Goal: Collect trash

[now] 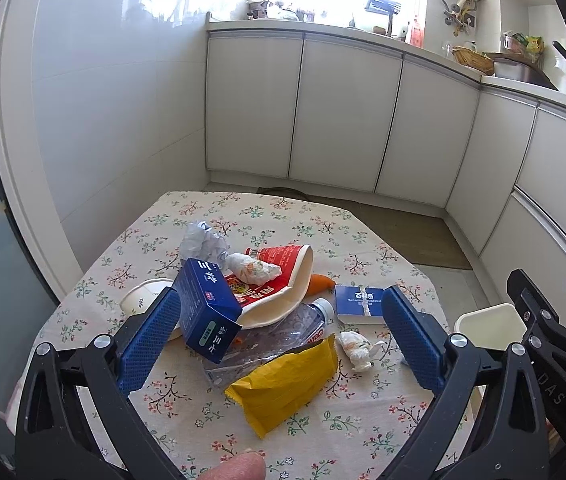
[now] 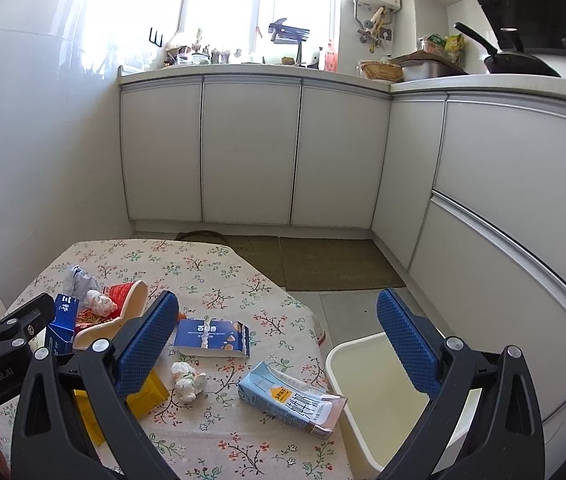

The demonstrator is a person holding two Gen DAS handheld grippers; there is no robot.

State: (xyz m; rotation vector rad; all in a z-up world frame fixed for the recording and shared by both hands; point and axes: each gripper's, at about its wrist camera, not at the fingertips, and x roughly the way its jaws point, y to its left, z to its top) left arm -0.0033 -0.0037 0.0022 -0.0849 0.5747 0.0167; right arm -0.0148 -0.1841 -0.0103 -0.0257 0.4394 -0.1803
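Observation:
Trash lies on a floral tablecloth (image 1: 187, 408). In the left wrist view: a dark blue carton (image 1: 207, 308), a red and cream paper bowl (image 1: 279, 284), a crushed clear bottle (image 1: 279, 332), a yellow wrapper (image 1: 287, 384), a crumpled tissue (image 1: 357, 350) and a flat blue box (image 1: 359, 304). My left gripper (image 1: 279, 336) is open above the pile. In the right wrist view a light blue milk carton (image 2: 291, 400) lies at the table's right edge beside a cream bin (image 2: 383, 392). My right gripper (image 2: 279, 344) is open and empty, above the table edge and bin.
A crumpled grey paper (image 1: 203, 240), a white cup (image 1: 143, 296) and an orange piece (image 1: 321, 283) lie by the pile. White kitchen cabinets (image 2: 251, 152) stand beyond the table, with a brown floor mat (image 2: 323, 264) in front. The right gripper shows at the left view's right edge (image 1: 555, 312).

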